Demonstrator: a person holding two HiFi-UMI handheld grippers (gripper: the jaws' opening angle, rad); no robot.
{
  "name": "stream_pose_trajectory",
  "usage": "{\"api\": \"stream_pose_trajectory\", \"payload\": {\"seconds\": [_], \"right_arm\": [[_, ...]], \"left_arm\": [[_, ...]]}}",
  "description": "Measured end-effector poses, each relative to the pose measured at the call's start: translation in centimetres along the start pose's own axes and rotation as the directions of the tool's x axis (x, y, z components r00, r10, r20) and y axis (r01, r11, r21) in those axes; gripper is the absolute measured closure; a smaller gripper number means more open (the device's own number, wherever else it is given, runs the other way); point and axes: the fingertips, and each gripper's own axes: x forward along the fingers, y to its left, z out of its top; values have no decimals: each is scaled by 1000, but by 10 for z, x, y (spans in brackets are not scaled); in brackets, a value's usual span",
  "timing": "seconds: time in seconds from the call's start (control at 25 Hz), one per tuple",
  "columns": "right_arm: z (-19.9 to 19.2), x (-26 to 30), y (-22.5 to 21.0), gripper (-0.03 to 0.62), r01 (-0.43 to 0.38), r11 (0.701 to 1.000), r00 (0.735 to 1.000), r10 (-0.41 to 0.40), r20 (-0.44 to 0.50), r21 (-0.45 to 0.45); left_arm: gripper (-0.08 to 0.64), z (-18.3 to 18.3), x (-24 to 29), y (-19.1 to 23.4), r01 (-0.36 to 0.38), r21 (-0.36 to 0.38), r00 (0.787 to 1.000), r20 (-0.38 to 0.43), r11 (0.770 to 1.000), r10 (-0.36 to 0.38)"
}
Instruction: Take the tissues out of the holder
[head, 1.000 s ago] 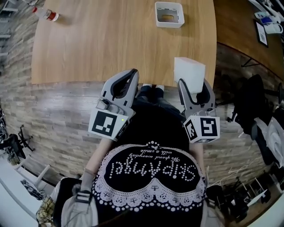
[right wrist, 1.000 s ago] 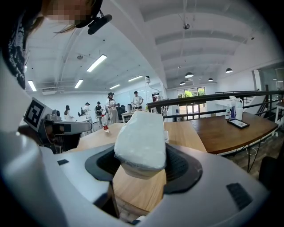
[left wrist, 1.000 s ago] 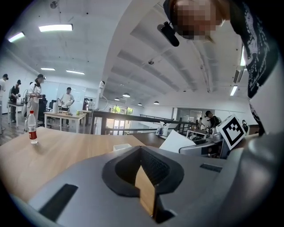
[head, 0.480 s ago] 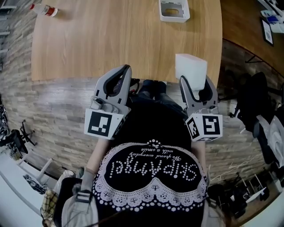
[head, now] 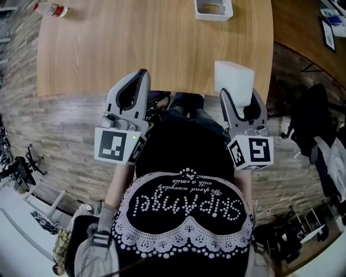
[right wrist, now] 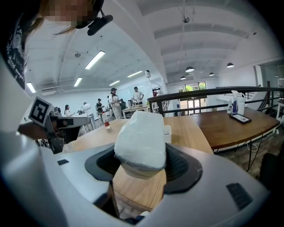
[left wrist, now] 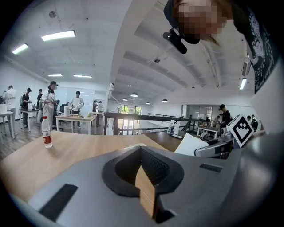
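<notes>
Right claw: the right gripper has its jaws pressed against the two sides of the tissue pack, pinching it between the pads.
Right claw pose: held out just in front of the person's chest, jaws pointing away from the body toward the table, marker cube nearest the torso.
Tissue pack: a white block raised above the table's near right corner; in the right gripper view it fills the gap between the jaws and sticks out past their tips.
Left claw: the left gripper has its jaws together at the tips with nothing between them; the left gripper view shows only a thin sliver of tabletop through the slot.
Left claw pose: level with the right one and well apart from it, jaws also aimed at the table, body leaning slightly outward to the person's left.
Holder: the white holder sits at the far side of the table, well apart from the pack.
Bottle: a red-labelled bottle lies near the far left corner.
</notes>
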Motion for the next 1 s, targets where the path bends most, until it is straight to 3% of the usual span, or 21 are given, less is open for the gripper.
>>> {"api": "stream_pose_trajectory", "payload": {"seconds": [1.0], "right_arm": [[0,-3,3,308,-24,999,1000,24,6,-23]], "left_arm": [[554,1,-3,-9,3,16,1000,24,1000,-3]]}}
